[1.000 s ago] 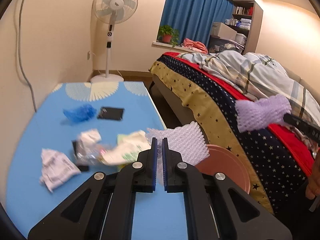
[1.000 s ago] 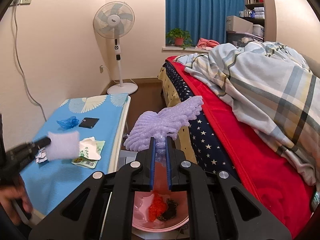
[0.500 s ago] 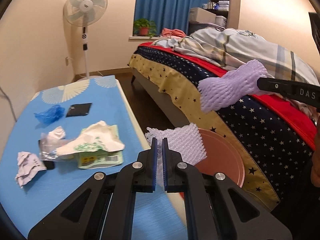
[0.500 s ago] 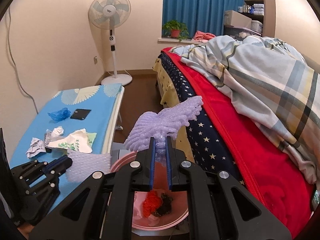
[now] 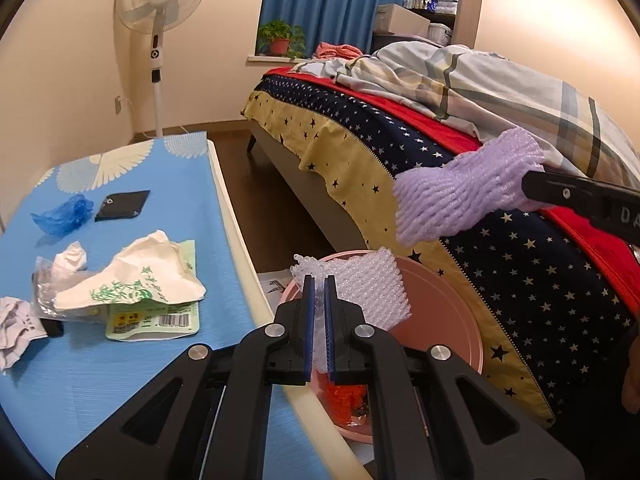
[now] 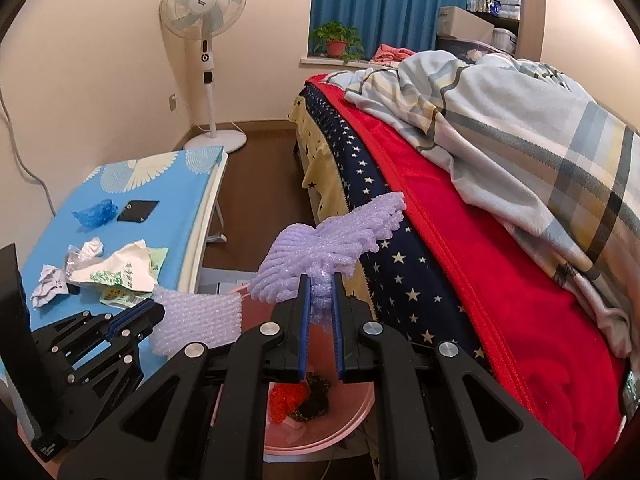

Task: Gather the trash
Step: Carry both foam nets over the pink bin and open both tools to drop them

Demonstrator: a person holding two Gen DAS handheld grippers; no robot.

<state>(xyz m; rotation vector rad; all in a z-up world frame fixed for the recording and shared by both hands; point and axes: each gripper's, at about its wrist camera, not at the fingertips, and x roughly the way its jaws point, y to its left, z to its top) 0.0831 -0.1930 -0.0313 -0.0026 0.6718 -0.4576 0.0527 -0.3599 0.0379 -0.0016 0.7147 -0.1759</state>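
Bed with star-print skirt and plaid quilt fills the right side of both views. Low table under a blue cloth sits to the left, floor gap between the two.

Pink bin stands on the floor in that gap, against the table edge; red and dark scraps lie inside it.

Left gripper: reaches forward and slightly down, fingertips over the near rim of the bin, jaws clamped on a pale foam net that fans out above the bin.

Right gripper: level with the bed edge, above the bin, jaws pinched on a purple foam net held aloft, spreading left and right of the fingers.

On the table: torn tissue packet, crumpled paper, blue plastic wad, black card.
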